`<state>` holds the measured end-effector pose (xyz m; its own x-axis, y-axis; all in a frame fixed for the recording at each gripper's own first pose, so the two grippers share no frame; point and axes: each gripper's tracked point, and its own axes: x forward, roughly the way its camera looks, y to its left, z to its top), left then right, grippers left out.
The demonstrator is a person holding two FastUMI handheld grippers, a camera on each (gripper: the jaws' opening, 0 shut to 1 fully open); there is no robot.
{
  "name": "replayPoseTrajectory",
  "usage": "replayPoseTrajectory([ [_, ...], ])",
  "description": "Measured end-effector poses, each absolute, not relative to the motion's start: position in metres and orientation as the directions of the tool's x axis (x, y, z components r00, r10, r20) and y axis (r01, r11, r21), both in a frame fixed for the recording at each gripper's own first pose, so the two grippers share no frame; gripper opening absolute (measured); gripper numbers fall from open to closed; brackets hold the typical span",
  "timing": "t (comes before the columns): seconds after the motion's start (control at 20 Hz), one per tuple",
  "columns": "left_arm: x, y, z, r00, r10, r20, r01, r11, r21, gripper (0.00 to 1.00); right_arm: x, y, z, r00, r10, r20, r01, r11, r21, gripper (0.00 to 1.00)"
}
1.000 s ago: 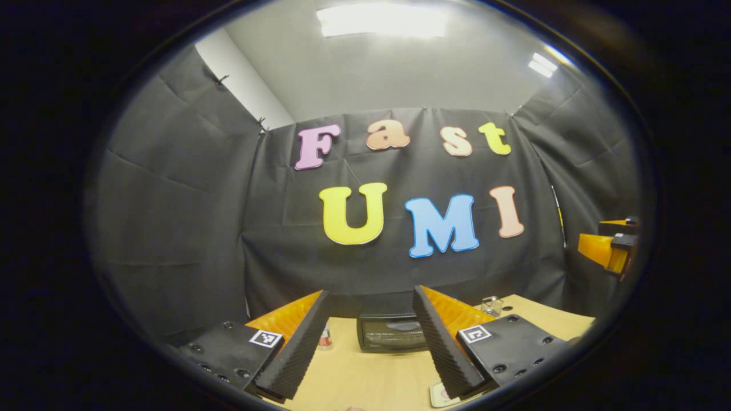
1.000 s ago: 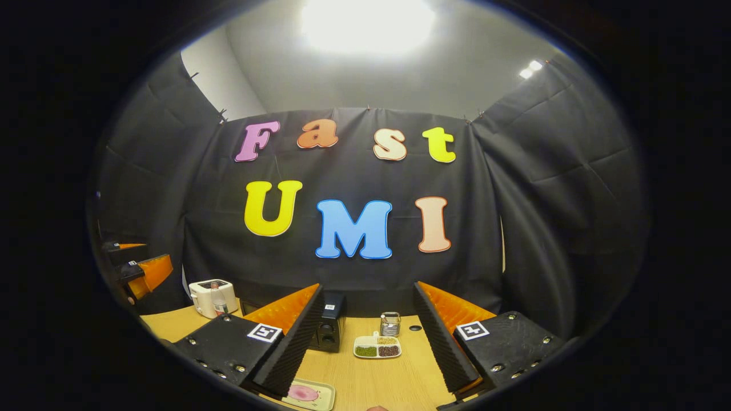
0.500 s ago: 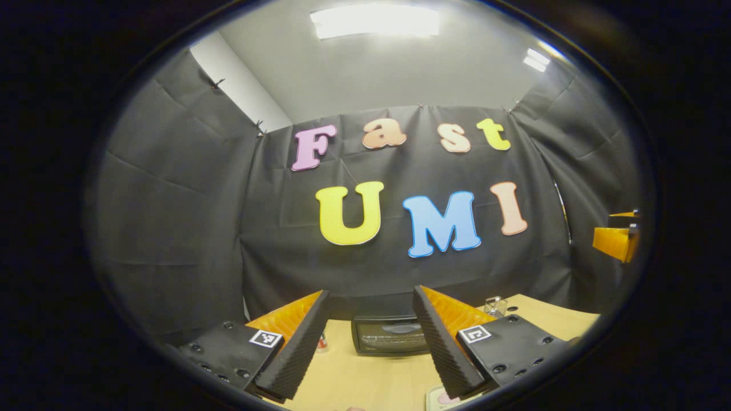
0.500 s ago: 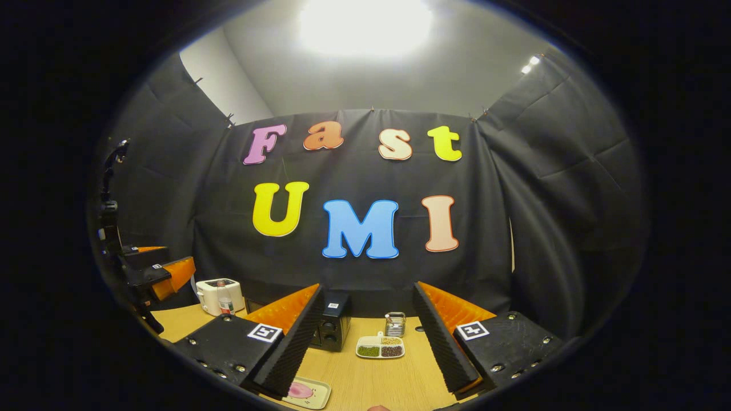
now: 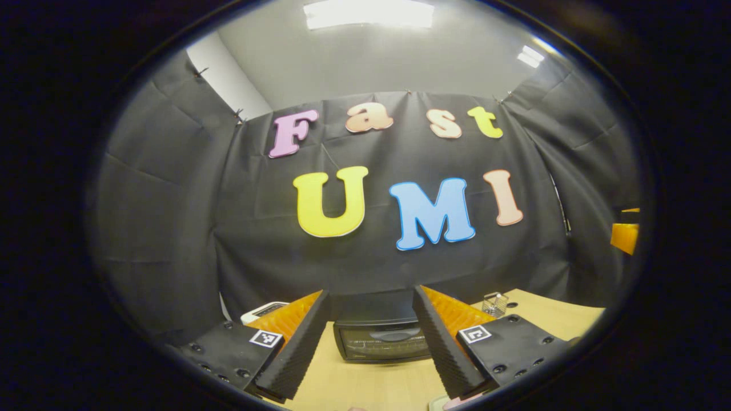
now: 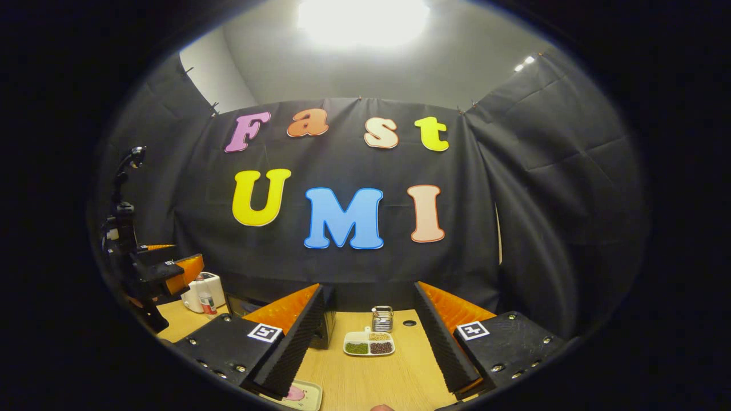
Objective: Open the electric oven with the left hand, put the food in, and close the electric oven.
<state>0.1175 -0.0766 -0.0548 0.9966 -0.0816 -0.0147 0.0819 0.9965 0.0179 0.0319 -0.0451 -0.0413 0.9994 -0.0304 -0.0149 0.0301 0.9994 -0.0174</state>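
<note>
The black electric oven [image 5: 381,340] stands on the wooden table [image 5: 365,388] with its glass door closed, straight ahead between the fingers of my left gripper [image 5: 370,295]. That gripper is open, holds nothing and is short of the oven. My right gripper [image 6: 368,288] is open too, hovering above the table. Below its left finger lies a cream tray [image 6: 301,395] with a pink piece of food. In the right gripper view a corner of the oven [image 6: 326,330] peeks from behind that finger, and the left gripper [image 6: 171,268] shows far left.
A white divided dish [image 6: 368,347] with green and dark food sits mid-table, a small metal basket [image 6: 381,318] behind it. A white toaster [image 6: 212,283] and a bottle [image 6: 204,290] stand at the back left. The black cloth wall closes the back.
My left gripper has moved nearer the oven, which looks larger, and the toaster has come into its view. In the right gripper view the left gripper has moved forward.
</note>
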Motion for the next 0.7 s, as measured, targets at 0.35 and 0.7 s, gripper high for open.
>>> replayPoseTrajectory([
  [0.35,0.189,-0.098,-0.110,0.984,-0.161,-0.079,0.163,0.987,0.008,1.00,0.047,-0.048,-0.045,0.990,-0.135,-0.029,0.133,0.989,-0.062,0.95],
  [0.7,0.247,-0.113,-0.173,0.966,-0.195,-0.170,0.198,0.980,0.001,0.91,0.057,-0.059,-0.057,0.966,-0.244,-0.085,0.233,0.965,-0.123,0.95],
])
